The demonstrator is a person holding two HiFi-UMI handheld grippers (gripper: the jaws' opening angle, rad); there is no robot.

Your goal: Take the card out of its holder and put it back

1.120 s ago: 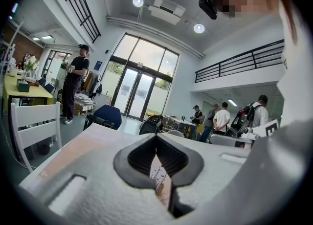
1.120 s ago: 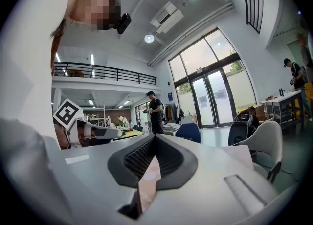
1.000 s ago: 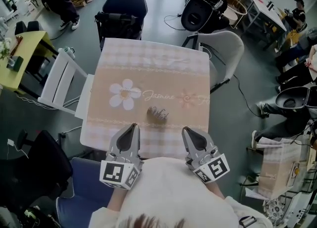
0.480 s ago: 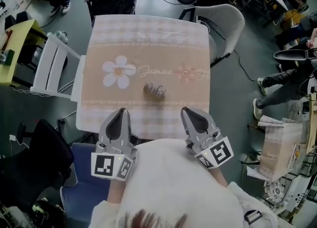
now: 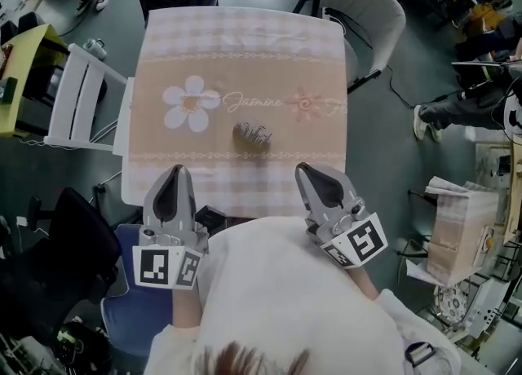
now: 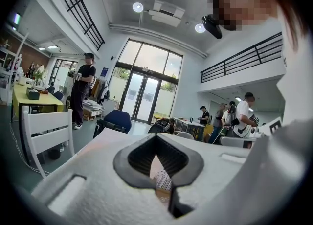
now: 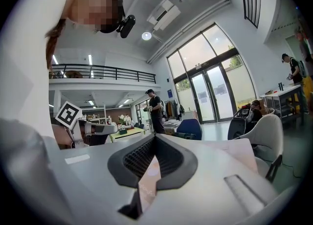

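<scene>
1. Card holder [image 5: 252, 135] lies ahead and to the right of the left claw [image 5: 174, 171], whose jaws are closed on nothing.
2. It sits mid-surface [image 5: 245, 47], long axis roughly crosswise; the card is too small to make out.
3. Right claw [image 5: 313, 171], likewise closed and empty, looks slightly nearer.

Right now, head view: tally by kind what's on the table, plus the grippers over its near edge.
grippers: 2 (left gripper, right gripper)
card holder: 1
tablecloth: 1
total: 4
</scene>
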